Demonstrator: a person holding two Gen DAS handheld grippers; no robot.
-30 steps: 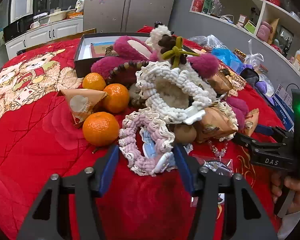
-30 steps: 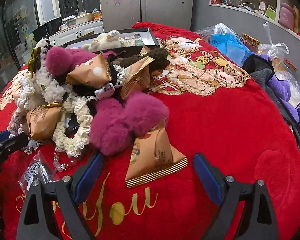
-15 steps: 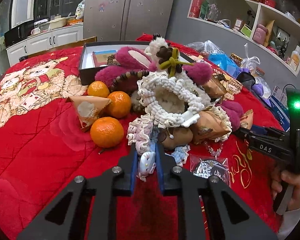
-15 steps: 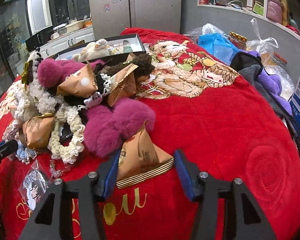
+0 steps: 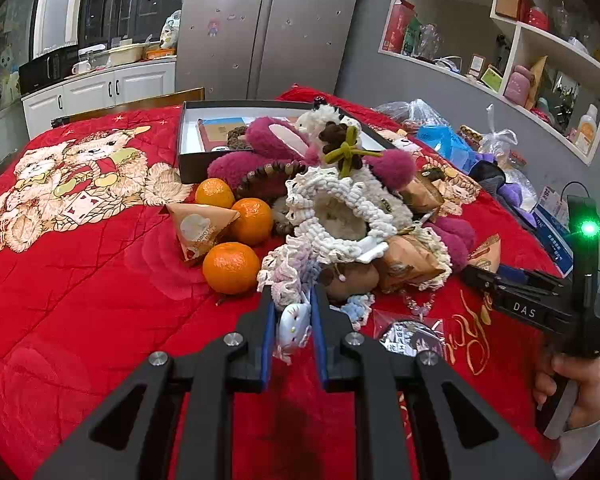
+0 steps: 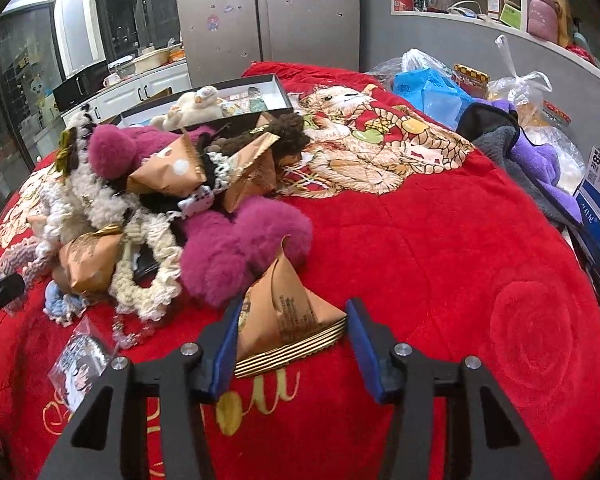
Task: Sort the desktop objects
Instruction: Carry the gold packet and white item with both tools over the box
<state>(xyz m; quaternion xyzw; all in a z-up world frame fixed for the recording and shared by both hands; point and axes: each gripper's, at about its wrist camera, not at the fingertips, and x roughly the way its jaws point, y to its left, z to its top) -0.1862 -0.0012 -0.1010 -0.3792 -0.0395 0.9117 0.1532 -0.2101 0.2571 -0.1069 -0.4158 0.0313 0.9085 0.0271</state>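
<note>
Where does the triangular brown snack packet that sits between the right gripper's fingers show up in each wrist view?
Left wrist view: far right, only its tip showing past the pink plush, just above the right gripper's black body.
Right wrist view: bottom centre, the triangular brown snack packet between the blue pads of the right gripper.
Shared landmark: the black open box at the far end of the pile.

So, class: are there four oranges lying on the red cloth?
No, three oranges lie on the red cloth.
</note>
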